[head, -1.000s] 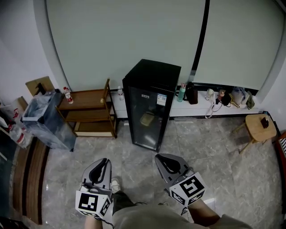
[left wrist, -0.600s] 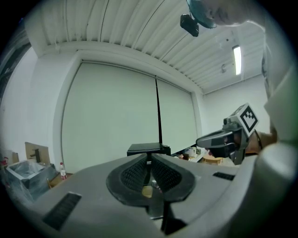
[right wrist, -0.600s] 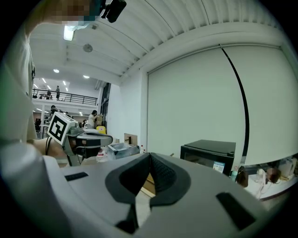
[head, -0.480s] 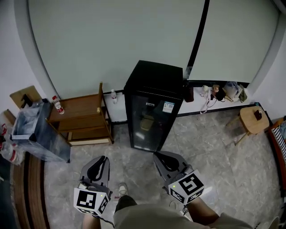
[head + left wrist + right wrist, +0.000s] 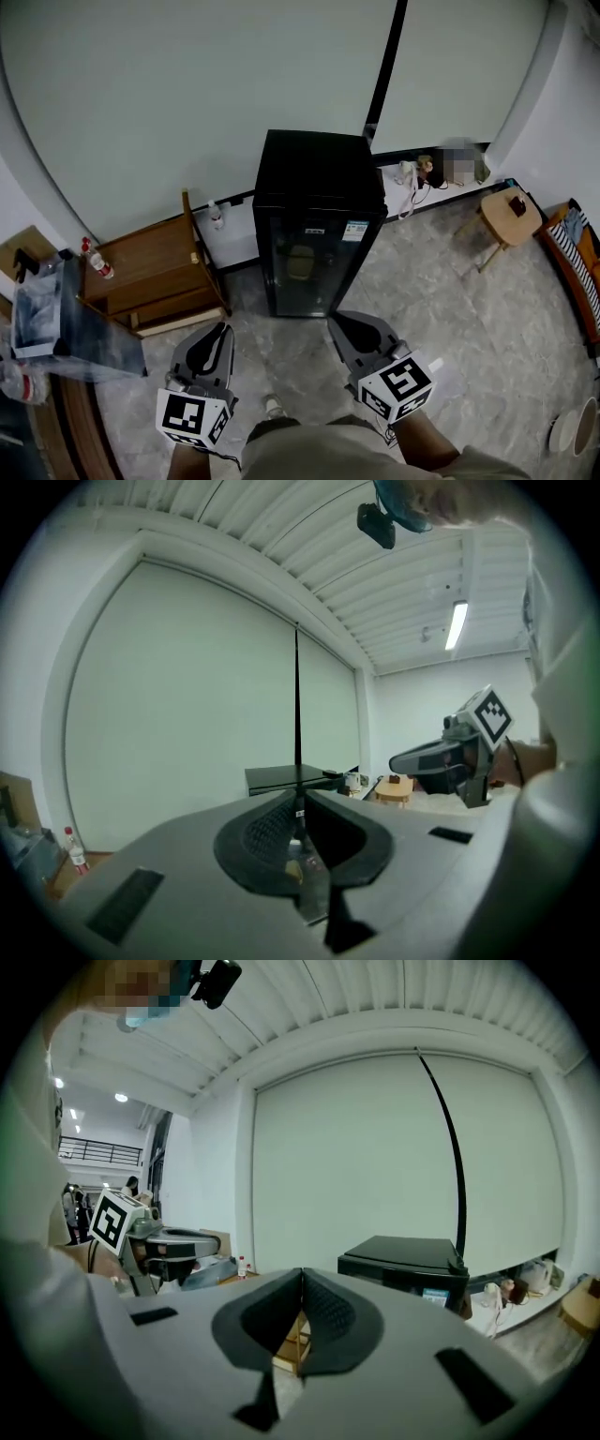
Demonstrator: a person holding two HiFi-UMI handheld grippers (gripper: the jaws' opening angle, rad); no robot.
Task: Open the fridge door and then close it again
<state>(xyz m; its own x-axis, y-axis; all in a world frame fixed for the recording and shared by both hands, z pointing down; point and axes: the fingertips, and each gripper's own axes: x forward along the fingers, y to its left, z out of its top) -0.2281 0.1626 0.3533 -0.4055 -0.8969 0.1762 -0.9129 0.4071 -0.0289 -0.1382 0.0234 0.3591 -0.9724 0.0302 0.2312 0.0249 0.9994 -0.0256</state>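
Head view: left gripper, right gripper abreast, toward fridge.

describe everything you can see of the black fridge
The fridge is a tall, narrow black cabinet with a flat top and a dark glass door facing the person, shut. A small pale sticker sits near the door's upper right corner, and something pale shows dimly inside. It stands upright on the grey stone-look floor, apart from the wooden shelf beside it.
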